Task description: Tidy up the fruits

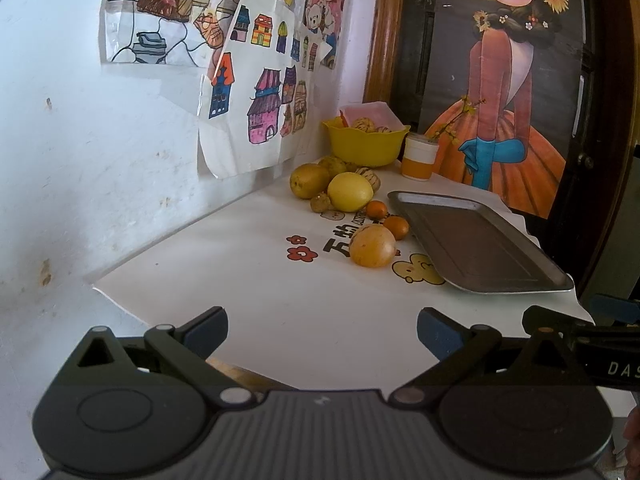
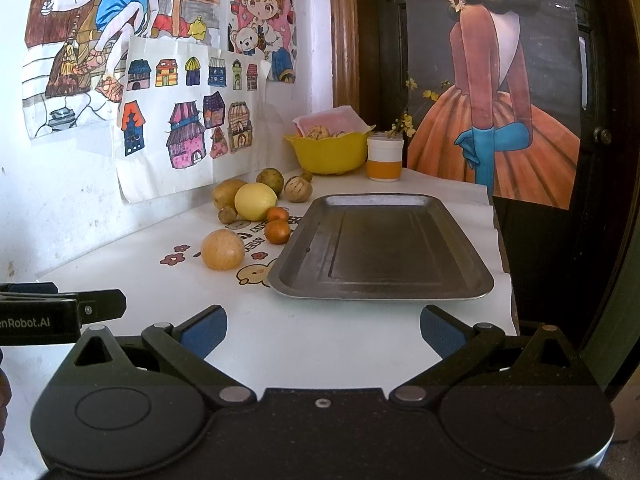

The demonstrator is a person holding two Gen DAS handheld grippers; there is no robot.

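Loose fruit lies on the white table near the wall: a round orange-yellow fruit nearest me, two small oranges, a yellow lemon, and brownish-green fruits behind it. An empty dark metal tray lies to the right of the fruit. My left gripper is open above the table's near side, nothing between its blue pads. My right gripper is open too, just short of the tray's near rim.
A yellow bowl with striped fruits stands at the back by the wall, a white-and-orange cup next to it. Drawings hang on the left wall. The table's right edge drops off beside the tray.
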